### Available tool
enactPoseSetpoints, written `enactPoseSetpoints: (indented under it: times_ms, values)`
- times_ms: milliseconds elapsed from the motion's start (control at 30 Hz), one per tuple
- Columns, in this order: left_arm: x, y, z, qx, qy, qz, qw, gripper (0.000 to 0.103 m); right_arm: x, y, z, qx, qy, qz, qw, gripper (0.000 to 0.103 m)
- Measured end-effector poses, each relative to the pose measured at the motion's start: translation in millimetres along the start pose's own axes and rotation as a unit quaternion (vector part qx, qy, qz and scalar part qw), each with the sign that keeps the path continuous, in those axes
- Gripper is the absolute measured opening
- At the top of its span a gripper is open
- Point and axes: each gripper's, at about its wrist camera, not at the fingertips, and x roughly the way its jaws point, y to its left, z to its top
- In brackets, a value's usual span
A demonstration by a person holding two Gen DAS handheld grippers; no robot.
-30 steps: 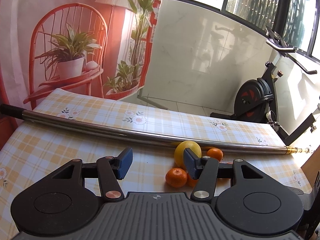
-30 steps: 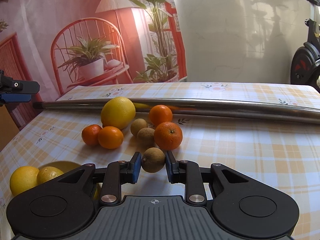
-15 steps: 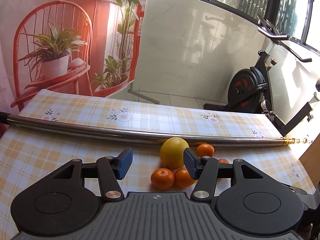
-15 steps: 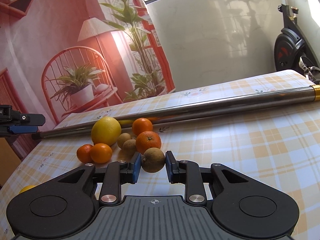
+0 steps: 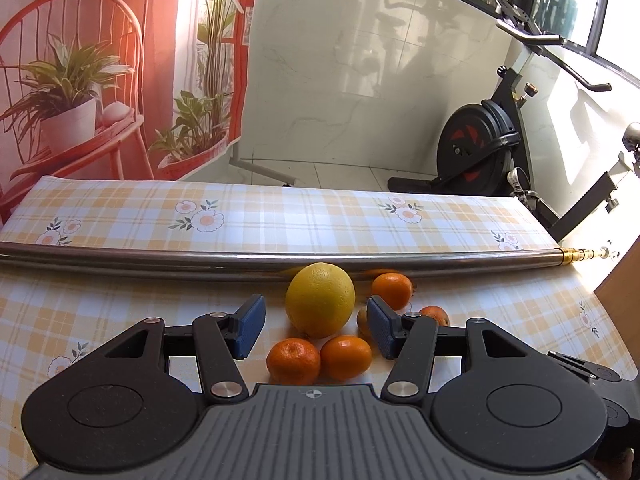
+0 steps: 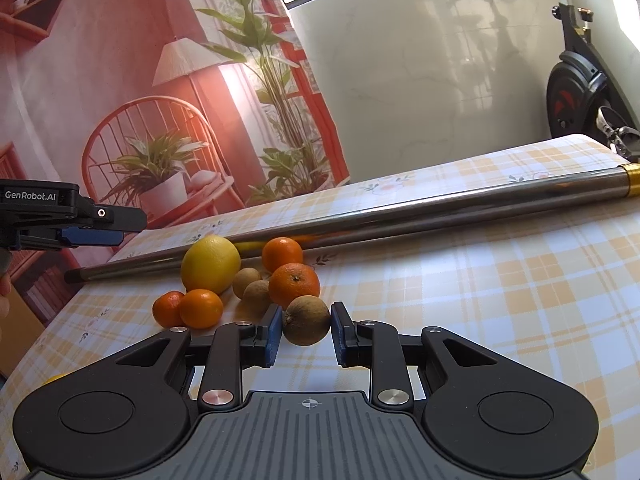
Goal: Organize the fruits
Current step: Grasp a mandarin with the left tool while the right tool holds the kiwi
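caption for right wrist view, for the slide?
Right gripper shut on a brown fruit, beside oranges and a yellow citrus.

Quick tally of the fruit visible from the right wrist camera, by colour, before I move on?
Orange fruits: 4
Brown fruits: 3, one held in the right gripper
Large yellow citrus: 1
Yellow bit at the left edge: too cut off, uncounted.
Total: 8

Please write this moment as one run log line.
right gripper: shut on brown fruit | left gripper: open, empty, above mandarins | yellow citrus: on table
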Motion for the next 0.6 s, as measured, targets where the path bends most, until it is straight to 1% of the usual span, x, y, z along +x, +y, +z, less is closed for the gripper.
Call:
enactPoseSetpoints:
  times_ms: [100,233,400,500,600]
  values:
    - [10.5,16.7,-4.4,-0.031,0.024,0.003,0.9992,0.058,0.0,-0.6,0.4,0.000,0.001,0.002,1.000,0.024]
    - [22.9,33.6,-7.6,-0.068,0.045,-0.013,0.9965,0.057,-0.3,-1.6,1.0,0.002,0.001,0.002,1.000,0.024]
    - [35.1,38.1,-14.1,-0.081,0.064,-0.019,0.9945,0.057,-0.2,-1.3,1.3,0.001,0.002,0.002,1.000,0.024]
    - [39.5,36.9,-17.5,-0.077,0.065,-0.019,0.9947,0.047,-0.2,-0.9,1.2,0.000,0.003,0.002,1.000,0.024]
    - [40.6,33.9,-18.3,-0.063,0.065,-0.019,0.9957,0.046,0.1,-0.7,1.2,0.000,0.004,0.002,1.000,0.024]
